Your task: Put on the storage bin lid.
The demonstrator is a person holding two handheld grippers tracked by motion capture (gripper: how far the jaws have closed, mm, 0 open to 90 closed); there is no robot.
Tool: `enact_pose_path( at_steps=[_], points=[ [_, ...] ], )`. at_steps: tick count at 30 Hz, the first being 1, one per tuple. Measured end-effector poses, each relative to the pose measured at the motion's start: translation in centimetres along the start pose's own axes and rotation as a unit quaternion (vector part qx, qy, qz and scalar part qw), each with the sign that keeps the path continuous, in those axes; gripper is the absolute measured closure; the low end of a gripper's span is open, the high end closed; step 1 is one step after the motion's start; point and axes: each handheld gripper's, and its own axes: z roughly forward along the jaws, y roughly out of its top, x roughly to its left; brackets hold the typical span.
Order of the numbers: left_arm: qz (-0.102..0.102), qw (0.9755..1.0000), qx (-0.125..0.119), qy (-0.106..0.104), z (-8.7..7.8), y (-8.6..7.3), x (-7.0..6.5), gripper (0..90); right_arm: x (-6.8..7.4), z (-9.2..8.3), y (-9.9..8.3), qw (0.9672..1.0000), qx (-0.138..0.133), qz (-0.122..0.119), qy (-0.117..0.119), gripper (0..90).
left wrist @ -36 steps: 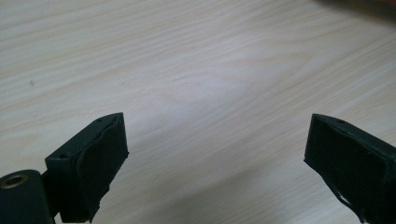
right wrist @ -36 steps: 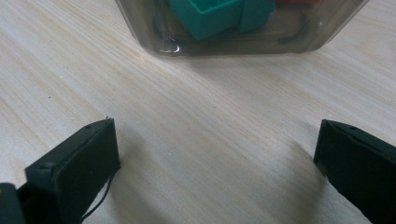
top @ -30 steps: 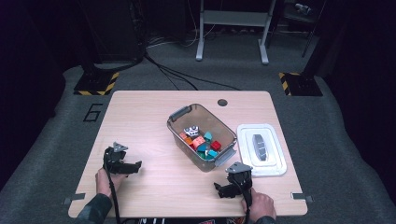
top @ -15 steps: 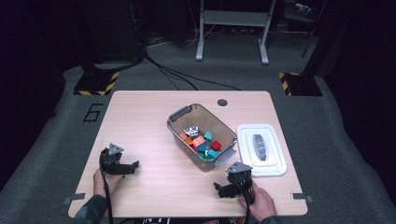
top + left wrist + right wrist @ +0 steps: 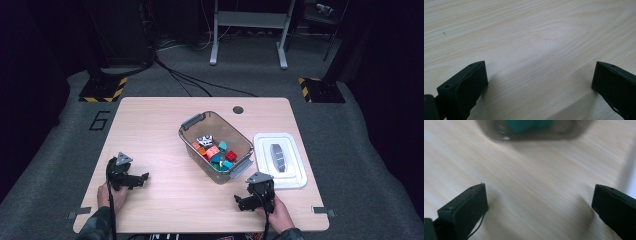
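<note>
Left gripper view: the fingers (image 5: pixel 464 87) stand wide apart over bare counter (image 5: pixel 529 37), holding nothing; they have just been opening. The right gripper (image 5: pixel 539 207) is likewise spread and empty, aimed at the bin (image 5: pixel 529 130) just ahead, probably readying a reach for its blocks. In the high view the left gripper (image 5: pixel 143 177) rests near the counter's left edge, well apart from the bin (image 5: pixel 190 125); the lid (image 5: pixel 295 175) lies beside it. Since the earlier frame the left hand has drifted slightly; the right looks unchanged.
</note>
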Motion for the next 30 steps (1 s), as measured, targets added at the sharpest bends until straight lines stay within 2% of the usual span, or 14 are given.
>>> enact_pose_path(
  at_steps=[1, 3, 4, 7, 9, 11, 15, 18, 22, 25, 28, 30],
  points=[
    [-0.001, 1.0000, 0.000, -0.001, 0.0, 0.0, 0.0, 0.1, -0.5, -0.2, 0.1, 0.9999, 0.013, 0.008, -0.008, 0.3],
    [0.001, 1.0000, 0.001, -0.001, 0.0, 0.1, 0.0, 0.0, -0.9, -0.4, 0.1, 0.9996, 0.026, 0.008, -0.007, 0.6],
    [0.001, 1.0000, 0.002, -0.003, 0.0, 0.1, 0.0, 0.0, -0.9, -0.5, 0.1, 0.9994, 0.030, 0.013, -0.015, 0.8],
    [0.000, 1.0000, 0.001, -0.006, 0.1, 0.1, 0.0, 0.0, -1.3, -0.8, 0.2, 0.9990, 0.034, -0.001, -0.028, 1.8],
    [0.009, 0.9999, 0.009, -0.007, 0.0, 0.1, 0.1, 0.0, -1.5, -1.1, 0.2, 0.9989, 0.037, 0.001, -0.030, 0.4],
    [0.009, 0.9999, 0.009, -0.007, 0.0, 0.1, 0.1, 0.0, -1.8, -1.6, 0.3, 0.9991, 0.033, 0.006, -0.027, 0.0],
    [0.005, 0.9999, 0.006, -0.006, 0.0, 0.1, 0.0, 0.0, -3.1, -3.3, 0.8, 0.9996, 0.001, 0.023, -0.013, 0.0],
    [0.005, 0.9999, 0.006, -0.006, 0.0, 0.1, 0.0, 0.0, -4.1, -4.7, 1.4, 0.9988, -0.013, 0.037, -0.030, 0.0],
    [0.006, 0.9999, 0.006, -0.006, 0.0, 0.1, 0.0, 0.0, -6.9, -5.9, 1.9, 0.9950, -0.029, 0.073, -0.061, 0.0],
    [0.005, 0.9999, 0.006, -0.006, 0.0, 0.1, 0.0, 0.0, -9.2, -6.6, 2.2, 0.9889, -0.043, 0.110, -0.089, 2.1],
    [0.005, 0.9999, 0.006, -0.006, 0.0, 0.1, 0.0, 0.0, -11.1, -6.5, 2.8, 0.9851, -0.036, 0.127, -0.110, 4.8],
    [0.005, 1.0000, 0.006, -0.006, 0.0, 0.1, 0.0, 0.0, -11.9, -5.9, 3.2, 0.9827, -0.025, 0.133, -0.127, 8.1]
  ],
)
